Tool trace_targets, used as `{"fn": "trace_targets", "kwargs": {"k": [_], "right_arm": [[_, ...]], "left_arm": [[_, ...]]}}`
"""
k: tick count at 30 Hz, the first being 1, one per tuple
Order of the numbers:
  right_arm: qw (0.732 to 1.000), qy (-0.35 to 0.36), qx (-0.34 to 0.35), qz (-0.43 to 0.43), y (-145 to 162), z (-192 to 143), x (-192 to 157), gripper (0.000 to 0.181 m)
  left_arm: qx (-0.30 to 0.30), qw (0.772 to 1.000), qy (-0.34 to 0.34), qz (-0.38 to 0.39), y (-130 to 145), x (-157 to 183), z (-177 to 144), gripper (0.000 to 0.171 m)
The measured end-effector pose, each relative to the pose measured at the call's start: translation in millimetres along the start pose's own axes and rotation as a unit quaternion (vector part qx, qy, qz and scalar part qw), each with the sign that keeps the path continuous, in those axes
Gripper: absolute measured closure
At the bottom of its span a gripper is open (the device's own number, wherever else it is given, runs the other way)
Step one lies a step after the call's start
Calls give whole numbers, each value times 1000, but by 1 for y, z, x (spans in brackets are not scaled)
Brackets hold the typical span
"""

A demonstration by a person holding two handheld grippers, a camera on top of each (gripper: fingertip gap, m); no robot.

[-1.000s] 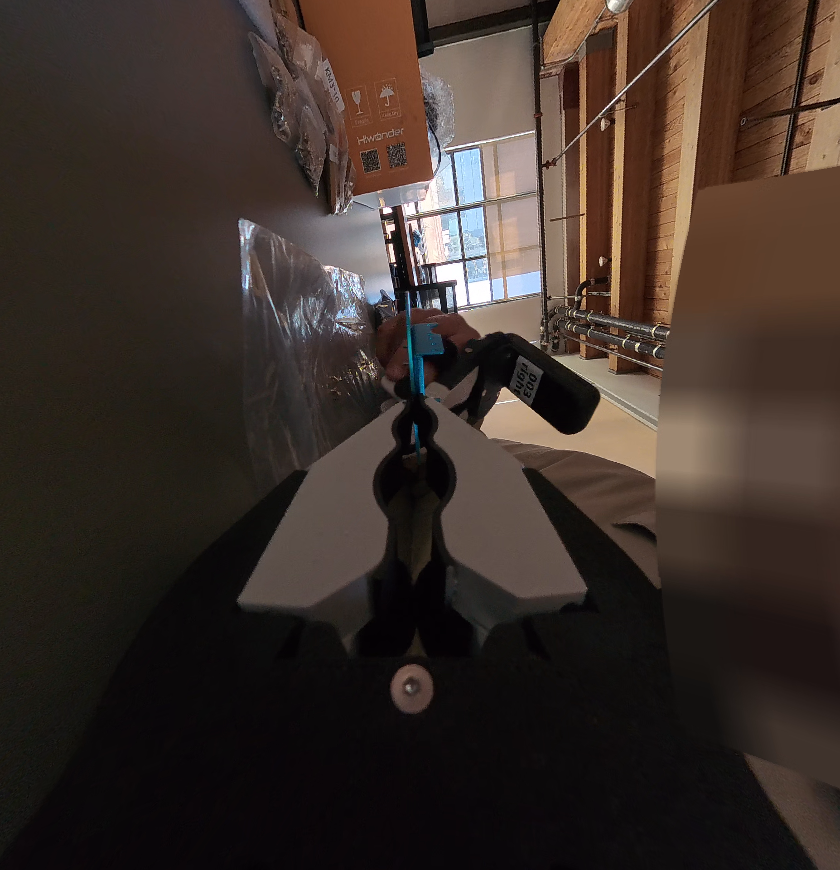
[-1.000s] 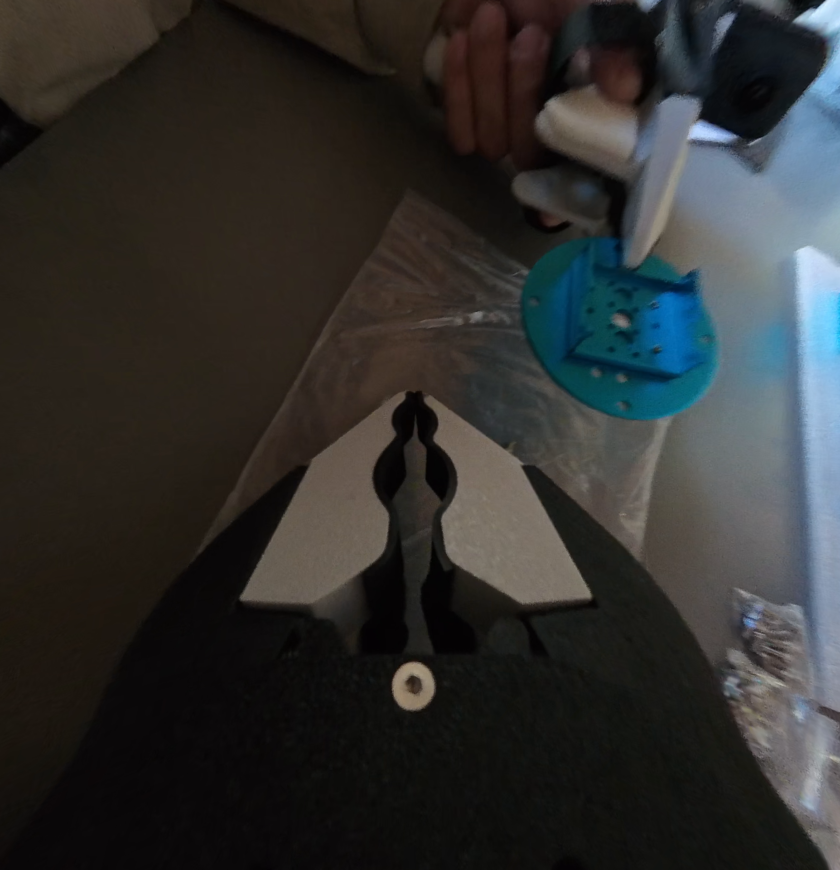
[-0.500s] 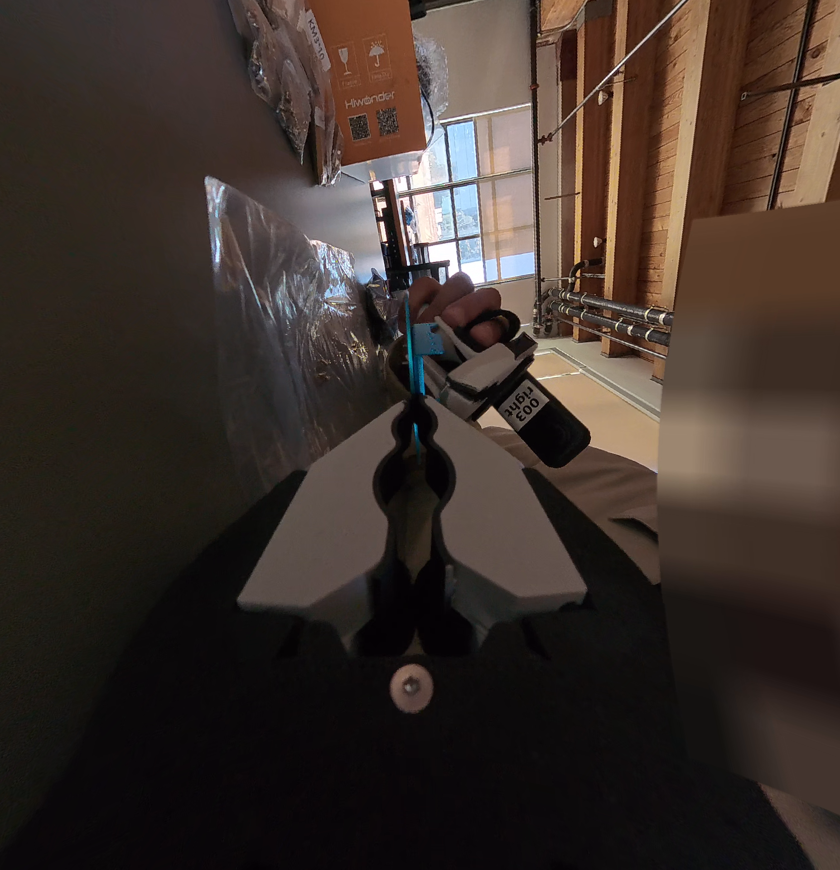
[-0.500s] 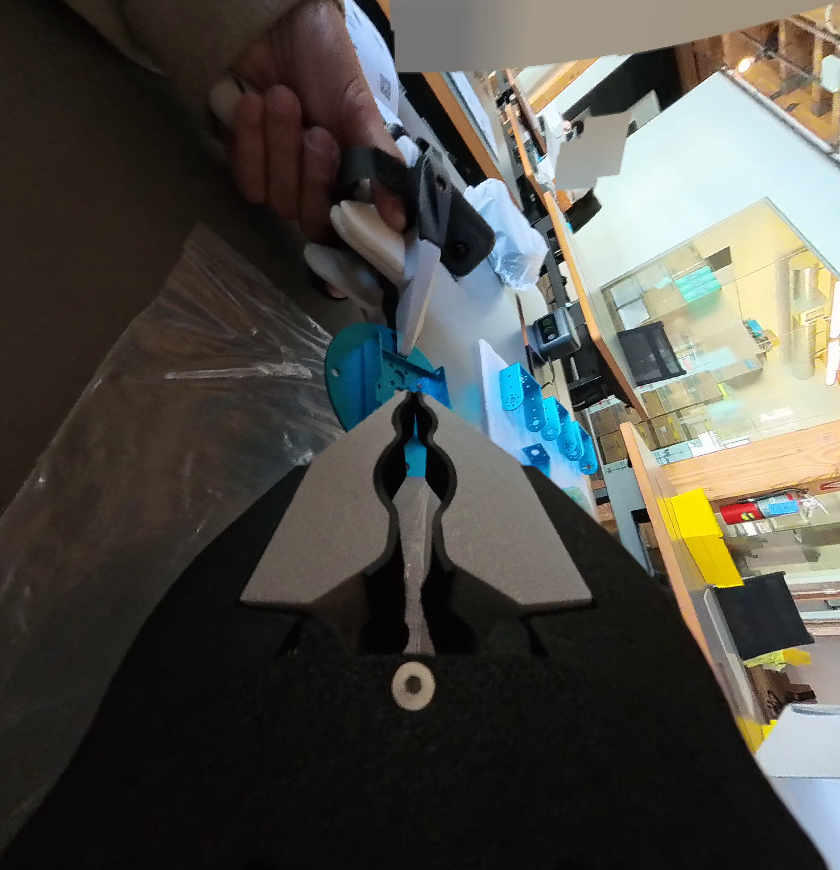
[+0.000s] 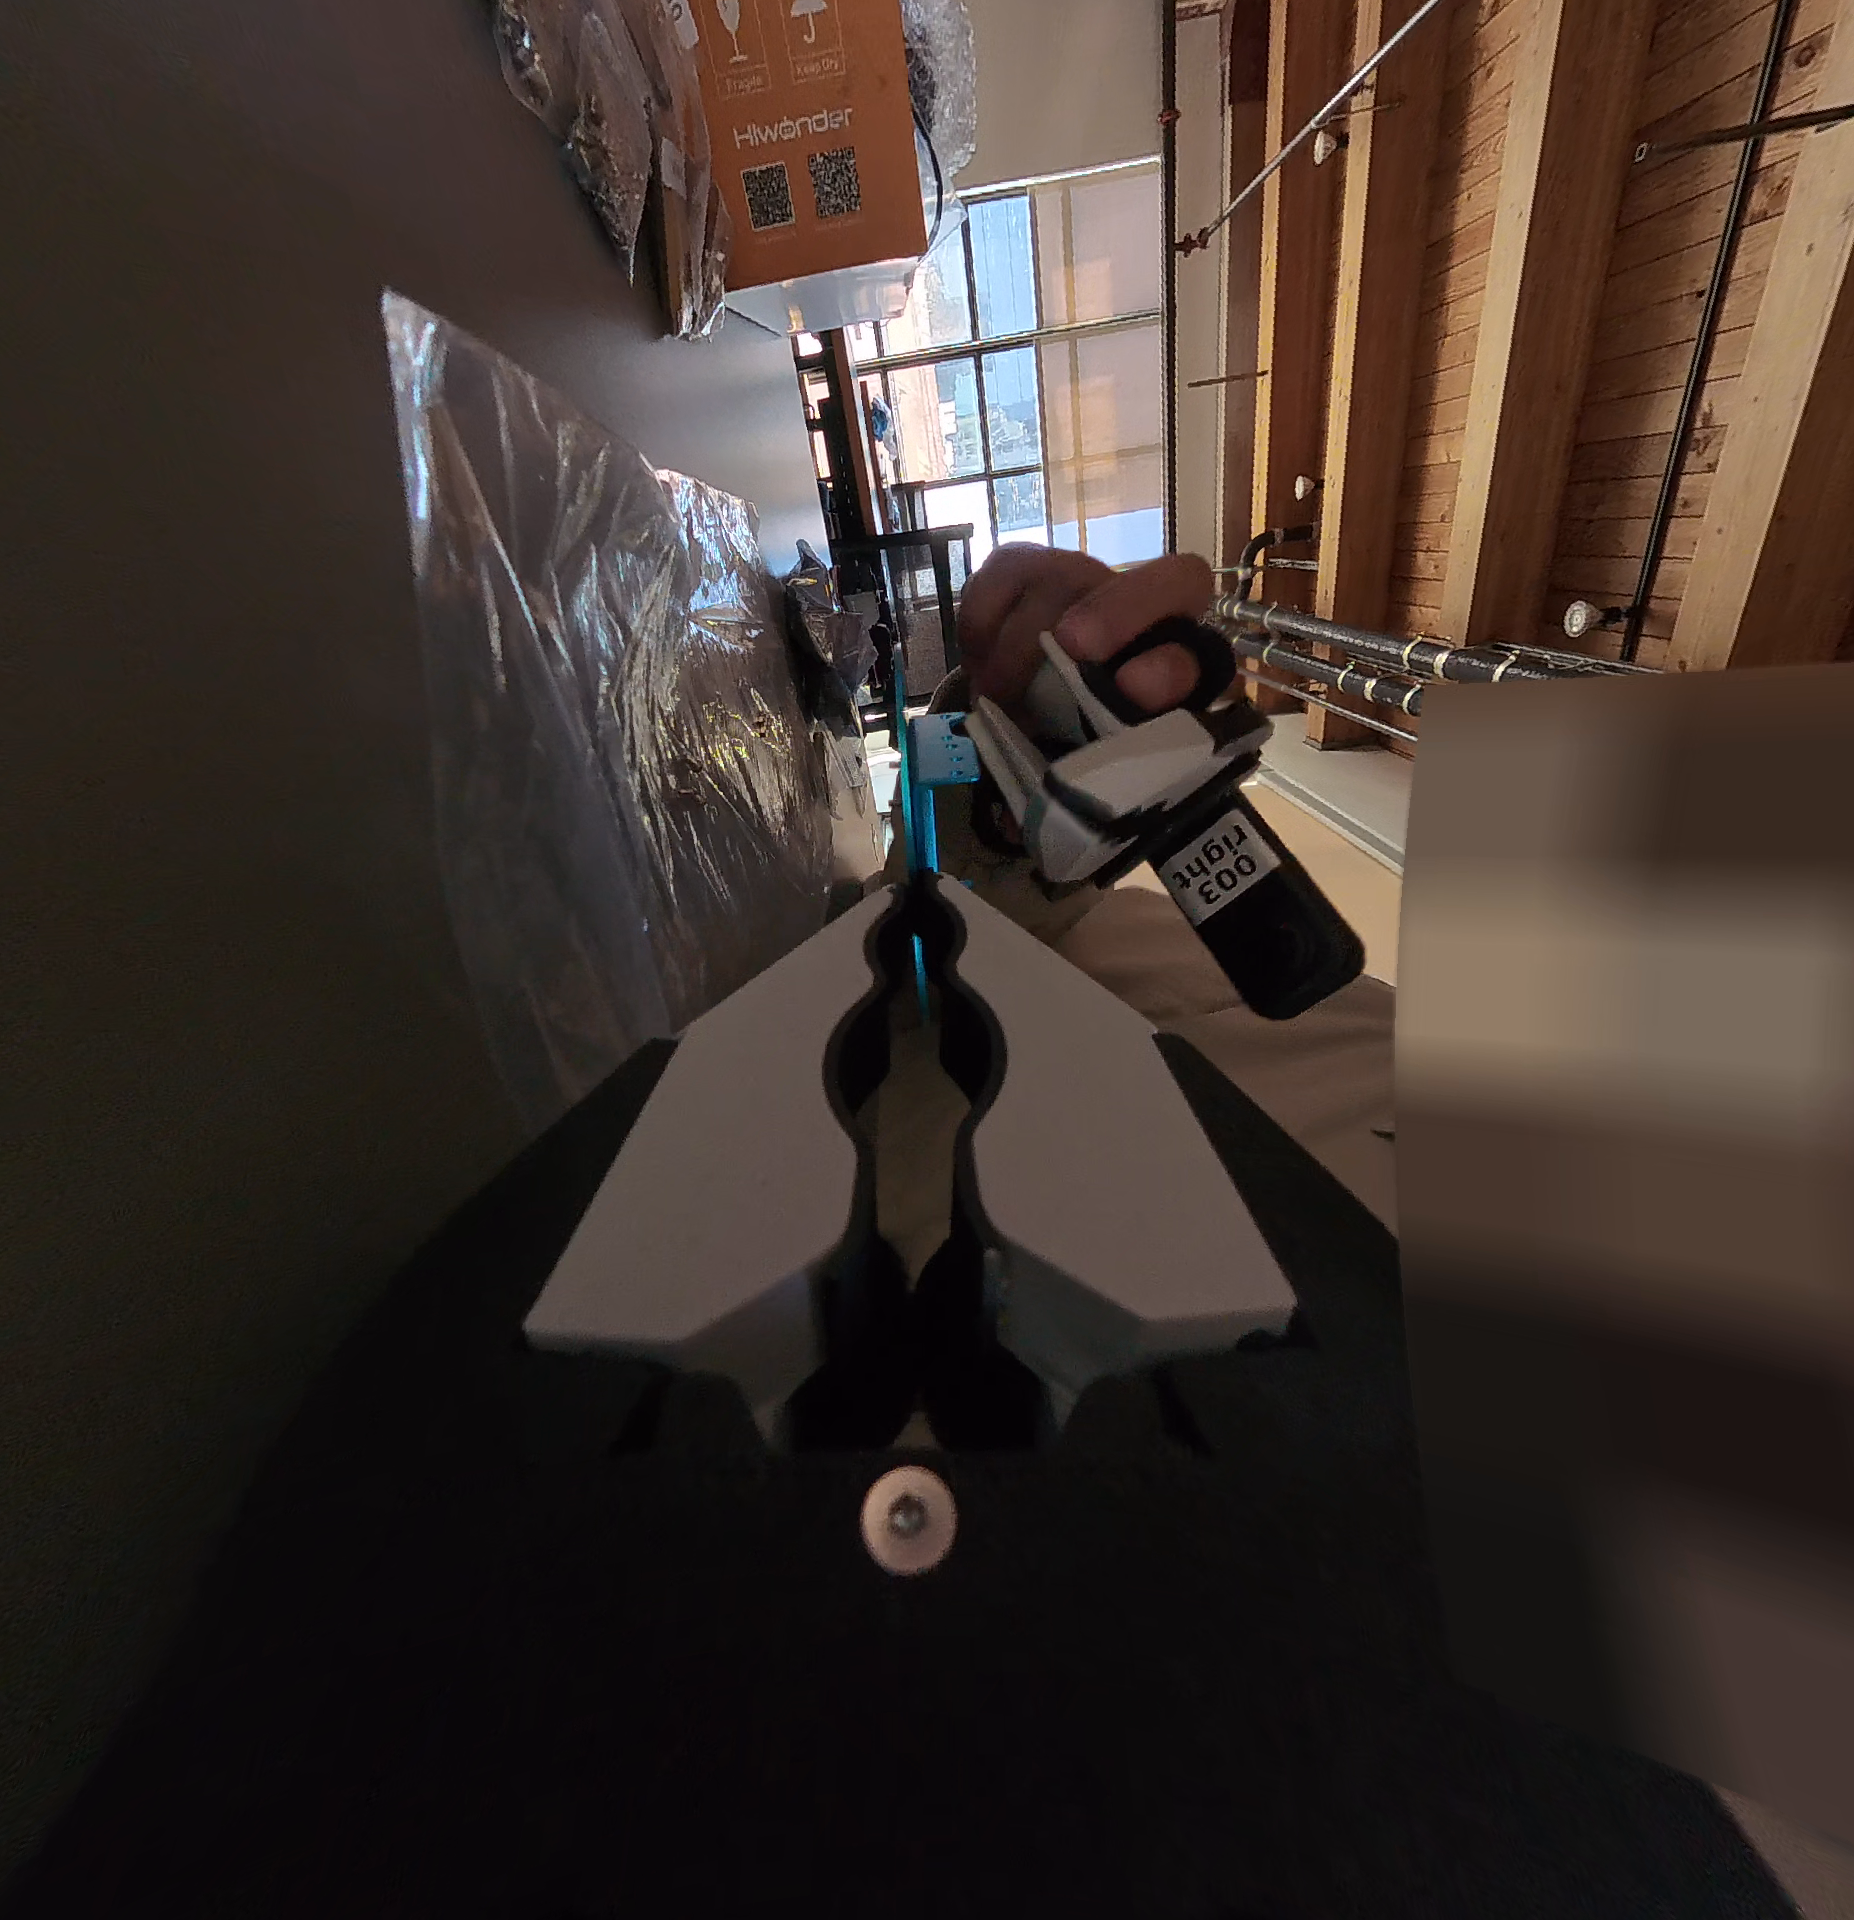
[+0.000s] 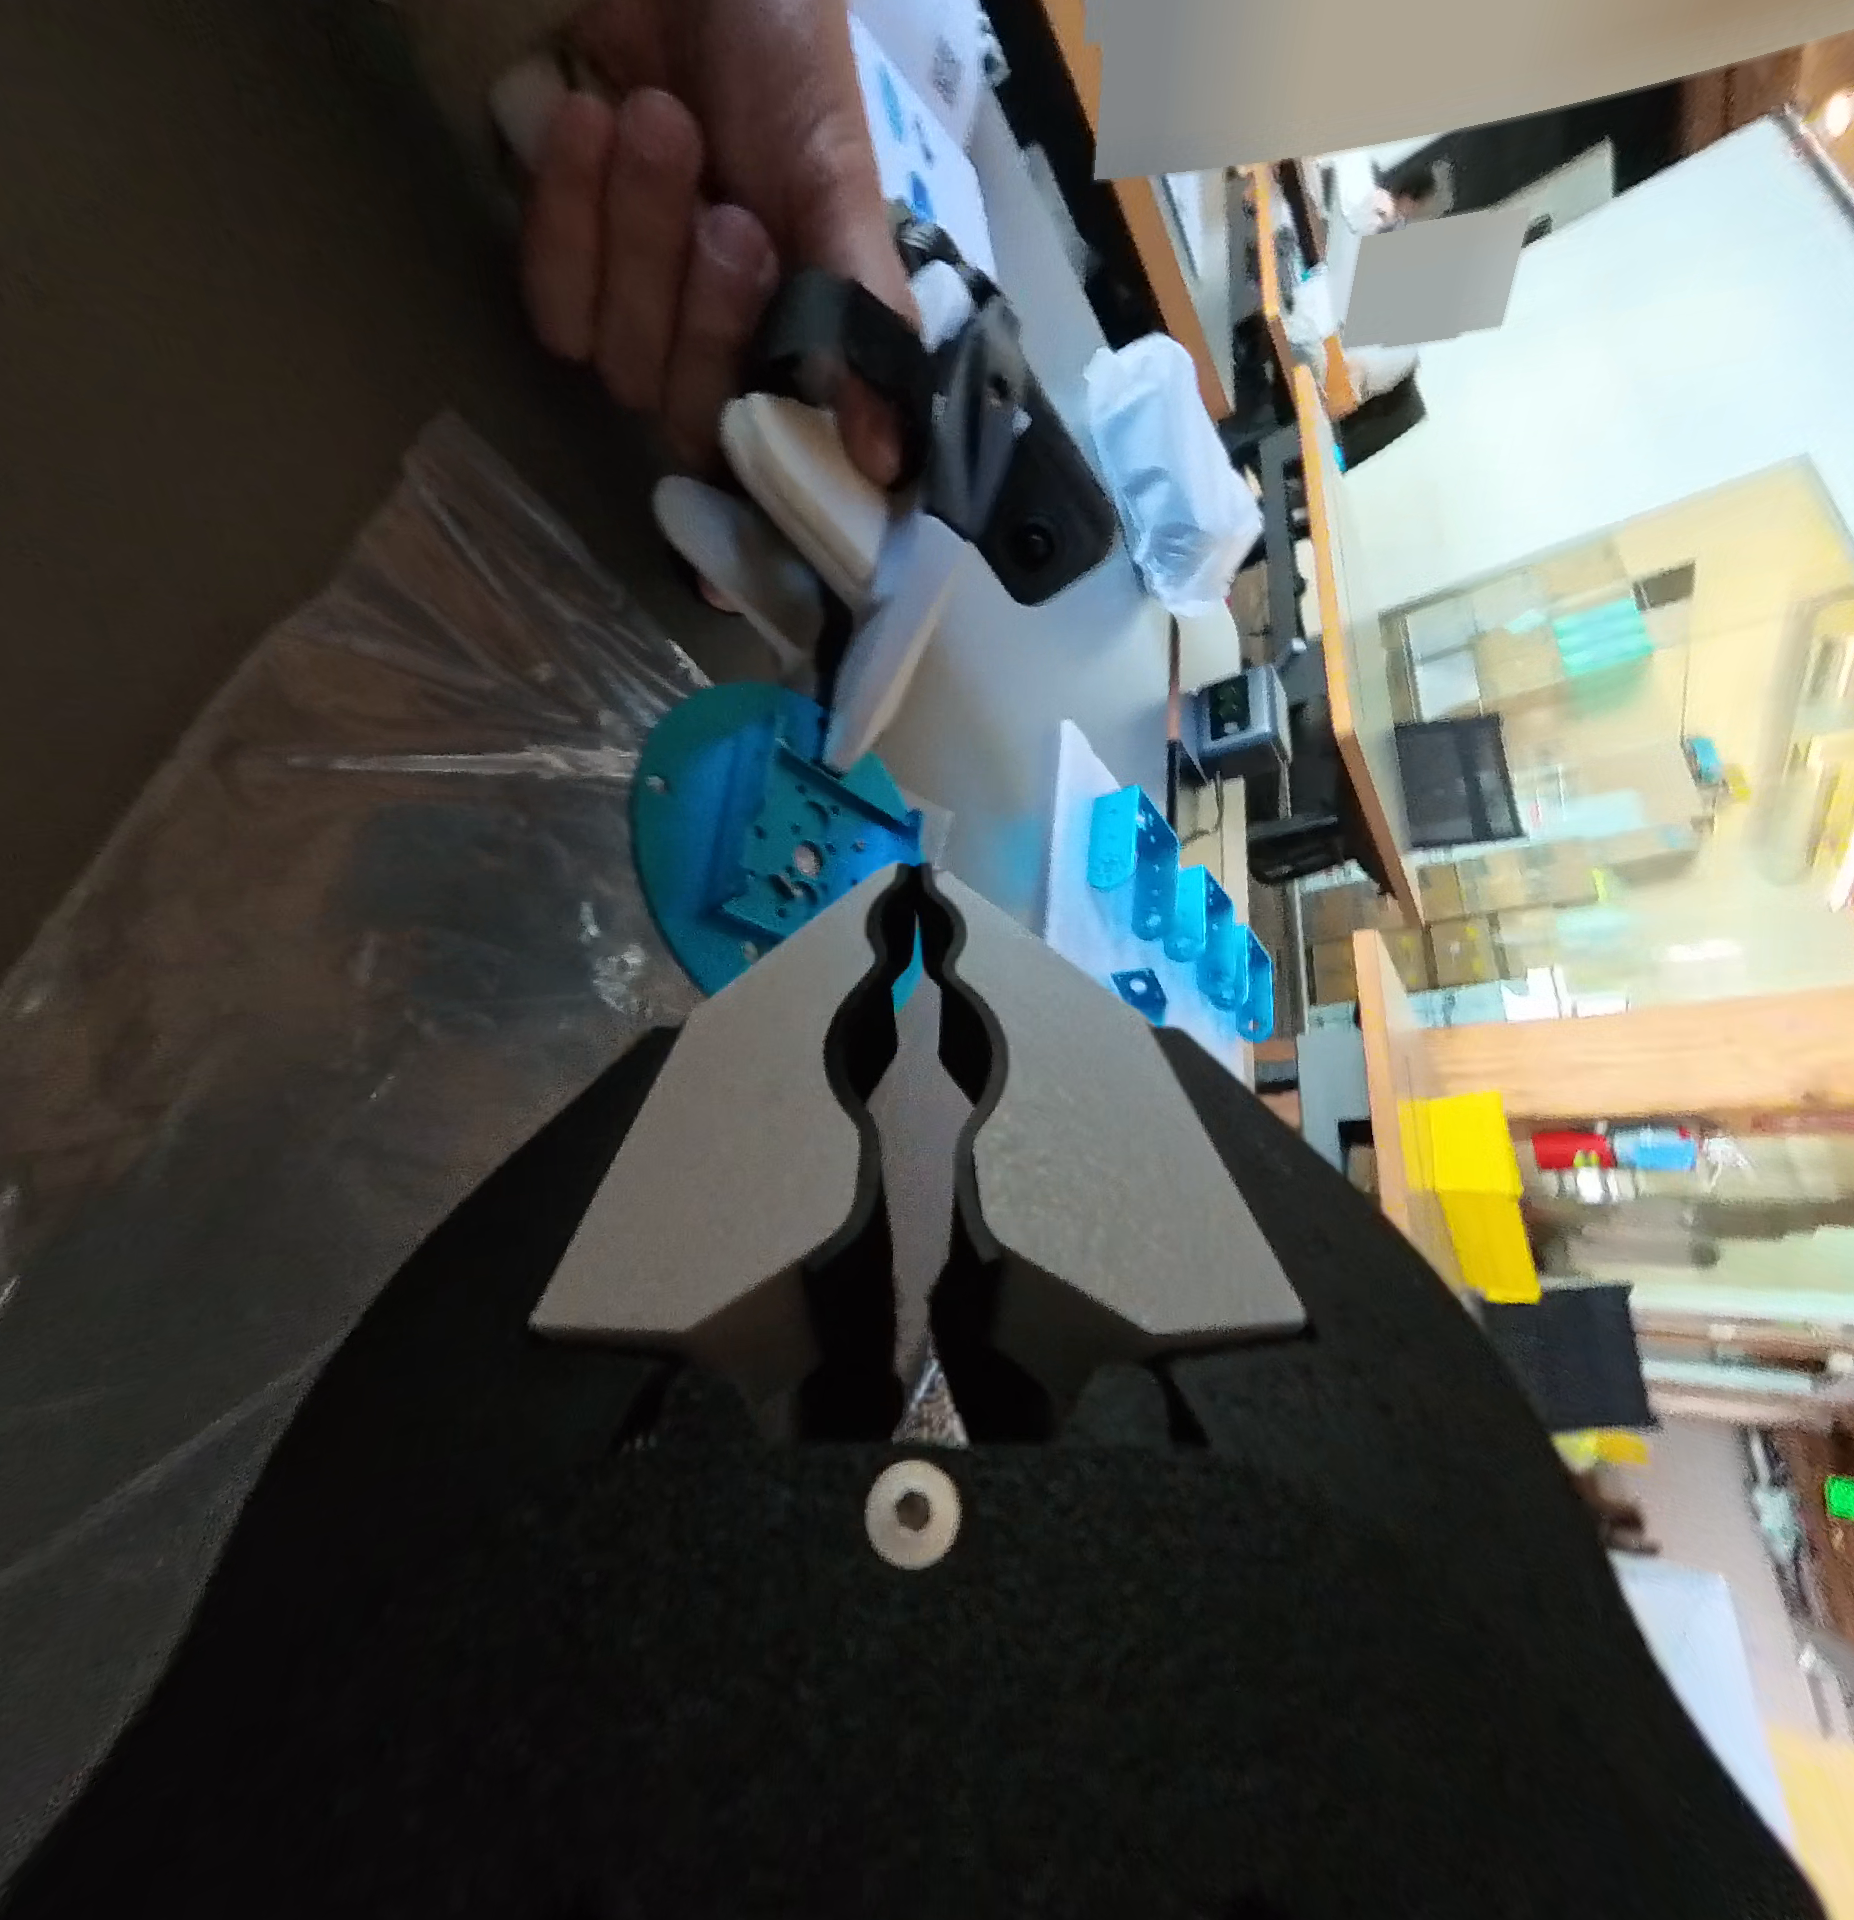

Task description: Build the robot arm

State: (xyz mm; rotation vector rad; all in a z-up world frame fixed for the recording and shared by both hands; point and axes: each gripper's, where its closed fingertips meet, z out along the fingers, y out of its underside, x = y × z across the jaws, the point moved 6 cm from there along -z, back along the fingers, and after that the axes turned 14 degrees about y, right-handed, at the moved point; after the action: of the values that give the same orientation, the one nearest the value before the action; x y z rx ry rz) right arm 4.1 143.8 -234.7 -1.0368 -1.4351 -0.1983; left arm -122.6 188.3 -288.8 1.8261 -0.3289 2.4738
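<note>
Your left tongs (image 5: pixel 921 883) are pinched together at the tips on the thin edge of a blue metal disc (image 5: pixel 917 831), which you see edge-on in the left wrist view as a bright teal line rising from the grey, wavy-edged fingers. In the right wrist view the same disc (image 6: pixel 694 831) shows its flat round face, drilled with small holes, with a blue perforated U-shaped bracket (image 6: pixel 798 842) sitting on it.

Your right tongs (image 6: pixel 915 883) are nearly closed at the tips, right at the disc's rim and the corner of the bracket; whether they grip either one, you cannot tell.

The disc is held up in the air just above a crinkled clear plastic bag (image 6: pixel 310 831) that lies on the dark matte bench (image 6: pixel 175 312). Farther along the bench, a row of blue brackets (image 6: pixel 1183 914) rests on a white sheet. In the left wrist view an orange cardboard box (image 5: pixel 809 135) stands at the far end.
</note>
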Motion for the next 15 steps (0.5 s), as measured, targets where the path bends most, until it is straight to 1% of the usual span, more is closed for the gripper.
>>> {"fn": "trace_targets", "kwargs": {"k": [1,2,3,4,5,6,8,11,13,15], "right_arm": [[999,8,-16,27,3,0,4,181],[997,-2,-34,67,6,0,6,181],[992,-32,-41,114,8,-2,6,181],[985,-66,-31,158,8,-5,6,181],[976,-103,-15,189,8,-8,7,168],[967,-145,-6,207,8,-10,6,167],[950,-226,21,216,4,-14,4,174],[950,-257,31,177,4,-5,10,175],[938,-305,29,161,4,0,9,175],[924,-343,7,169,8,8,8,174]], "left_arm": [[-1,1000,1,0,0,0,0,171],[-4,1000,2,-1,1,0,0,171],[-10,1000,4,-2,2,0,1,171],[-15,1000,5,-3,3,1,2,171],[-19,1000,5,-3,3,0,3,171],[-25,1000,6,-4,4,0,4,171],[-32,999,8,-8,6,0,4,171],[-30,999,10,-10,5,0,3,171],[-26,1000,11,-11,4,0,2,171],[-24,1000,11,-11,3,0,2,171]]}}
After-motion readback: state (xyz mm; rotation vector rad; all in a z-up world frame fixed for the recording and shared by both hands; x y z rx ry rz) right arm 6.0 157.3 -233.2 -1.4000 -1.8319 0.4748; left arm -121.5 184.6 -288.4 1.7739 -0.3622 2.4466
